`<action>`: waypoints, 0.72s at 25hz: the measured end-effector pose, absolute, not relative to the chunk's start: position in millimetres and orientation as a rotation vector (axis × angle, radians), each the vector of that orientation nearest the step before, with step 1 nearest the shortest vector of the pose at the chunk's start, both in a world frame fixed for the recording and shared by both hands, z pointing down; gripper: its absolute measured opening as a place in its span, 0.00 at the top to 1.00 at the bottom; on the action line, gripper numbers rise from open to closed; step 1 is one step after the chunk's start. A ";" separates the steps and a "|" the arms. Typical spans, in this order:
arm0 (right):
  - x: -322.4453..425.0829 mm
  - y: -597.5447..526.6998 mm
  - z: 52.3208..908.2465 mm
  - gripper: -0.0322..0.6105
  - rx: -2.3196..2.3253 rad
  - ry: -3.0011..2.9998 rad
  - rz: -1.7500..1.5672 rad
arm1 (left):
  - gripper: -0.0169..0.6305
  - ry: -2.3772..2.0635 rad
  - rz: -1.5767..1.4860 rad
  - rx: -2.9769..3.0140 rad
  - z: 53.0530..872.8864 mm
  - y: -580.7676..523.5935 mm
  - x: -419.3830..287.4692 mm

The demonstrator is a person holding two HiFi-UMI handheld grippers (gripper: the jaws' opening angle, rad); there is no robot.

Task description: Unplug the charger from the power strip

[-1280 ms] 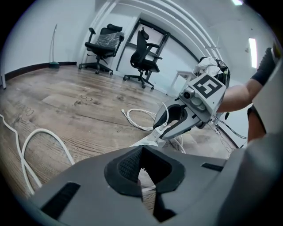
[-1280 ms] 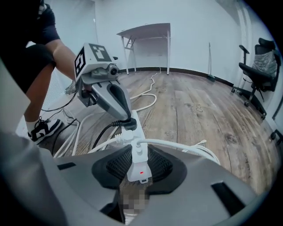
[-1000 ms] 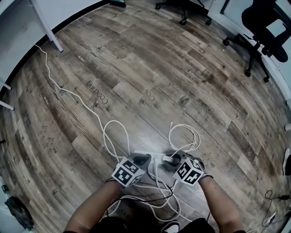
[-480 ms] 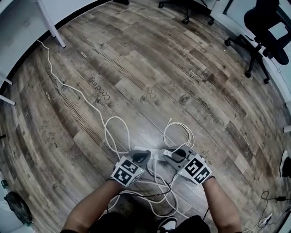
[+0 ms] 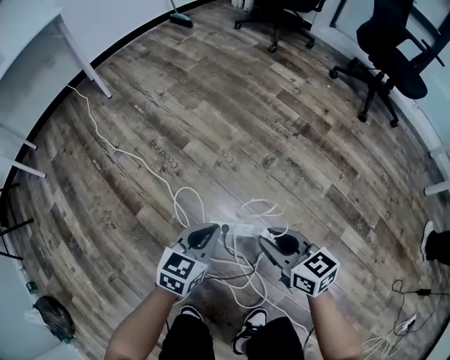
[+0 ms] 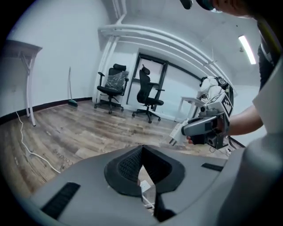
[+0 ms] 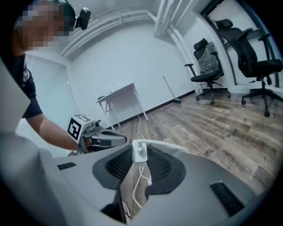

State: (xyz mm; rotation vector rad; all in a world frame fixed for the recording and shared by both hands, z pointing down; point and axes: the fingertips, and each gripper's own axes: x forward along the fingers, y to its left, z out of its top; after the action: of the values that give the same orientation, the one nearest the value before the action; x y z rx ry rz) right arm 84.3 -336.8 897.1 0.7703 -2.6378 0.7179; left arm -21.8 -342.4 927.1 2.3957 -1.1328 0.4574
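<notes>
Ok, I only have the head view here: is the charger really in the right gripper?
Observer: Yes. The right gripper view shows the right gripper shut on the charger, with its cable arching off to the right.
Operator: Are its prongs out?
Observer: The left gripper view shows the prongs bare, sticking out into open air.
Operator: And the left gripper?
Observer: In its own view the left gripper has its jaws together, with nothing gripped.

I'm looking over a wooden floor (image 5: 232, 105): one black office chair (image 5: 387, 49) is standing at two o'clock, another chair (image 5: 281, 8) at one, a broom (image 5: 183, 20) is lying at eleven, and a dark bag (image 5: 53, 313) is sitting at eight.
</notes>
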 end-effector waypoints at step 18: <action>146.7 -231.1 396.4 0.79 1.343 -2.710 0.585 | 0.94 -1.299 0.248 2.434 426.5 -246.1 -59.7</action>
State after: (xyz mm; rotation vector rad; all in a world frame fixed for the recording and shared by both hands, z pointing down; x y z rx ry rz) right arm 146.7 -231.1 396.4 1.3428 -2.7097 0.5846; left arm -59.7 -246.1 426.5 2.4342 -1.2994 0.2479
